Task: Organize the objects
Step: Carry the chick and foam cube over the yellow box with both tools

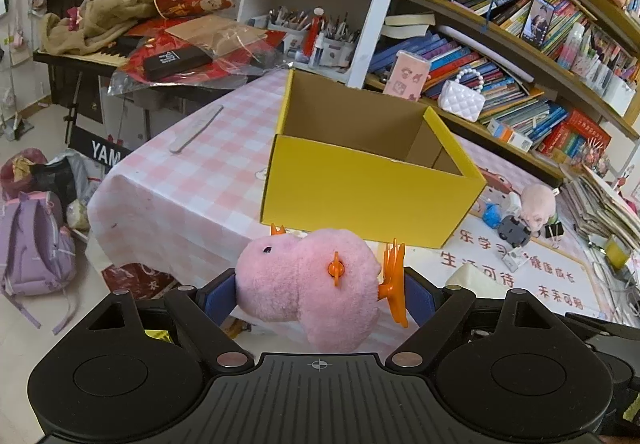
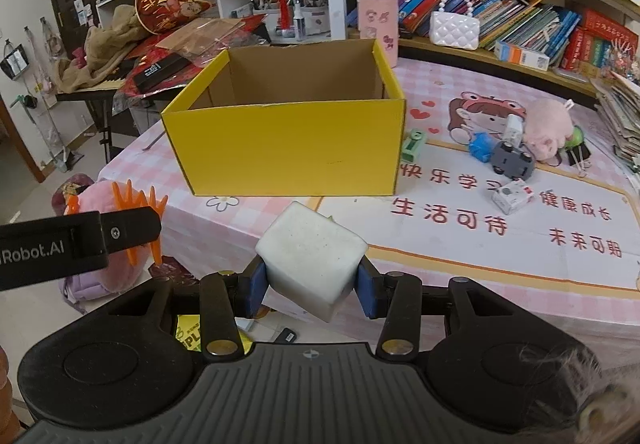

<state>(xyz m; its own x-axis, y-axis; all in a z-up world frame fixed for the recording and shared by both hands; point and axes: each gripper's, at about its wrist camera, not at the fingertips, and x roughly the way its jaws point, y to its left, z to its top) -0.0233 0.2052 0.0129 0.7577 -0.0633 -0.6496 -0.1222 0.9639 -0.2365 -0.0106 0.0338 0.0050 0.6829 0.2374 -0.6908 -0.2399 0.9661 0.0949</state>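
Observation:
My left gripper (image 1: 320, 296) is shut on a pink plush toy (image 1: 308, 284) with orange fins, held in the air just before the near wall of the open yellow cardboard box (image 1: 368, 192). The right gripper (image 2: 312, 284) is shut on a white cube block (image 2: 312, 256), held above the table's front edge, in front of the yellow cardboard box (image 2: 288, 148). In the right wrist view the left gripper's finger (image 2: 80, 240) and the pink plush toy (image 2: 100, 204) show at the left. The box looks empty inside.
On the pink checked tablecloth (image 2: 480, 244) right of the box lie a pink plush (image 2: 548, 128), a grey toy car (image 2: 512, 160), a blue toy (image 2: 480, 146), a green toy (image 2: 412, 144) and a small white box (image 2: 512, 196). Bookshelves (image 2: 520, 16) stand behind. A keyboard piled with clutter (image 1: 132, 44) is at the far left.

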